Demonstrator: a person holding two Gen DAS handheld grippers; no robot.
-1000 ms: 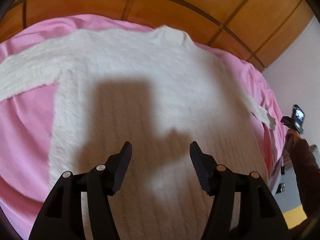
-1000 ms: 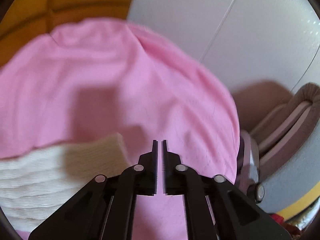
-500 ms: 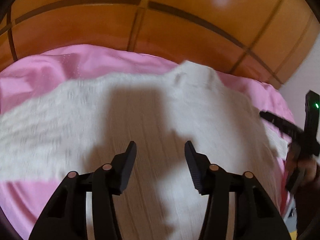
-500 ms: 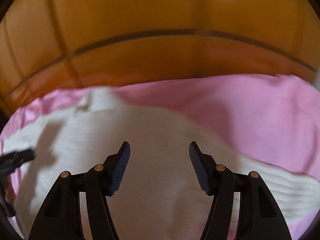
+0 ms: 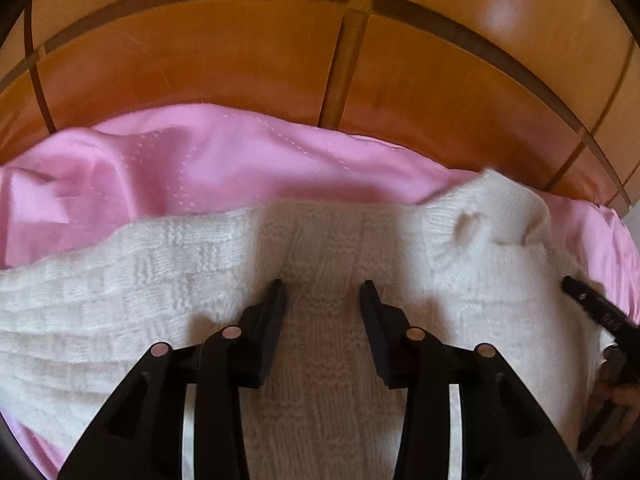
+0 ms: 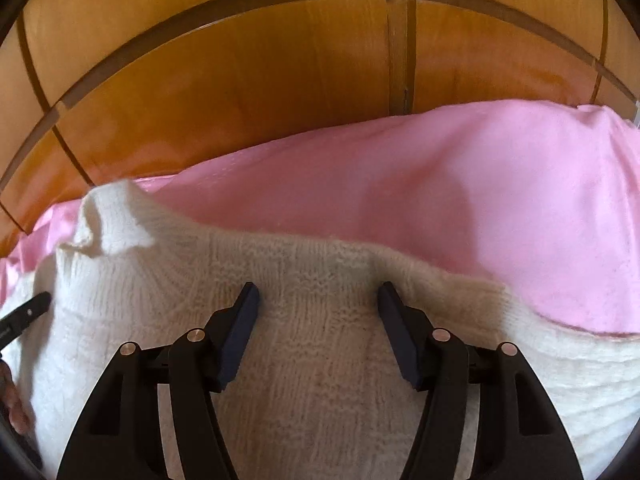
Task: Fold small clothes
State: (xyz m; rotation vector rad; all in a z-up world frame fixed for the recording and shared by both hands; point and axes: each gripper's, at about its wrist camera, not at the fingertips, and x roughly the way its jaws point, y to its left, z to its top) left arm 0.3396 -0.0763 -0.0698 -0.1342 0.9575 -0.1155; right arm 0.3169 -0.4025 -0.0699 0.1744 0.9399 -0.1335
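A small white knitted sweater (image 5: 320, 360) lies flat on a pink bed cover (image 5: 200, 168), its collar (image 5: 476, 220) toward the wooden headboard. My left gripper (image 5: 323, 294) is open and empty, low over the sweater's left shoulder. In the right wrist view the sweater (image 6: 320, 360) fills the lower half, with its collar (image 6: 108, 220) at the left. My right gripper (image 6: 318, 296) is open and empty, low over the right shoulder edge. Each gripper's finger shows at the edge of the other's view.
An orange wooden headboard (image 5: 280, 60) with dark inlay lines stands right behind the bed, also in the right wrist view (image 6: 240, 80). The pink cover (image 6: 500, 200) spreads to the right of the sweater. The holder's hand (image 5: 616, 396) shows at the right edge.
Both grippers have moved forward from the hem area to the sweater's shoulders near the collar. The right gripper turned from the bed's side and opened.
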